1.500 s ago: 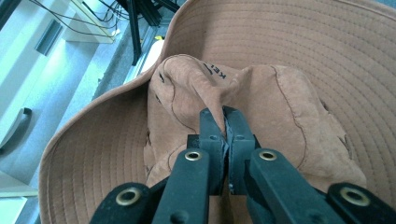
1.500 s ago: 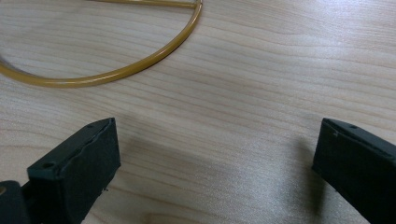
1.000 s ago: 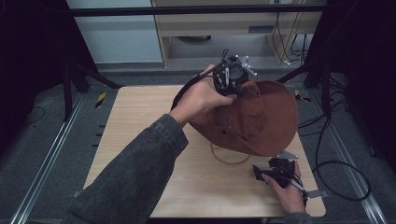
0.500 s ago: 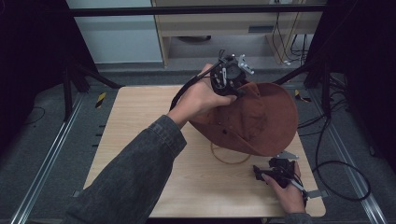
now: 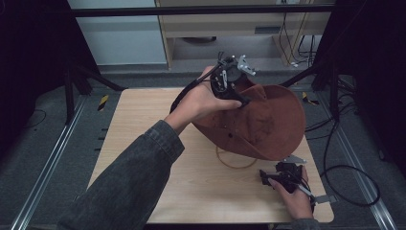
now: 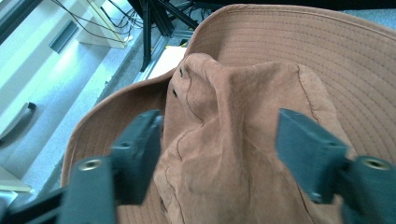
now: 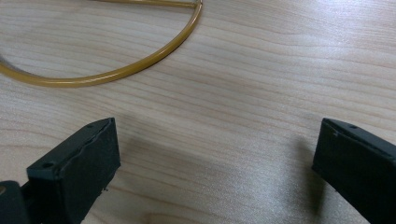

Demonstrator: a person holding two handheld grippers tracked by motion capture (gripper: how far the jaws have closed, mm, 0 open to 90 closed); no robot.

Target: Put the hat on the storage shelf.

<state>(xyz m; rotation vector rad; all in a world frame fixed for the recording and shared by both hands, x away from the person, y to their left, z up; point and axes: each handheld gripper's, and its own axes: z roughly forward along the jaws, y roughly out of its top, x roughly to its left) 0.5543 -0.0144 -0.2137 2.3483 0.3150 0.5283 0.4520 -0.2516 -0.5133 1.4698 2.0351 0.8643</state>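
Since the earlier frame, our left gripper (image 5: 238, 92) had just been opening its jaws over the crown of the brown hat (image 5: 268, 122), the crown cloth between them, while our right gripper (image 5: 279, 176) had kept its place near the tabletop's front right corner.

From the high view, we saw the hat lying on the far right part of the tabletop (image 5: 143, 129), its wide brim tilted up towards the right and reaching past the tabletop's right edge. Our left hand (image 5: 201, 100) held its gripper at the hat's near-left side, over the bunched crown. A thin yellowish cord loop (image 5: 234, 163) lay on the wood just in front of the hat, between it and our right hand (image 5: 294, 199). Our right gripper rested low at the front, apart from the hat.

Along the left gripper view, we looked at the crumpled crown of the hat (image 6: 243, 140) rising between the two black jaws, with the stitched brim curving behind it. The jaws stood apart; the left jaw sat just beside the cloth, and the right one showed a gap to it, so they were not pressing on the crown.

Through the right gripper view, our jaws stood wide open above bare wood (image 7: 233, 140), nothing between them. The cord loop (image 7: 140, 65) curved across the upper left, well ahead of the jaws.
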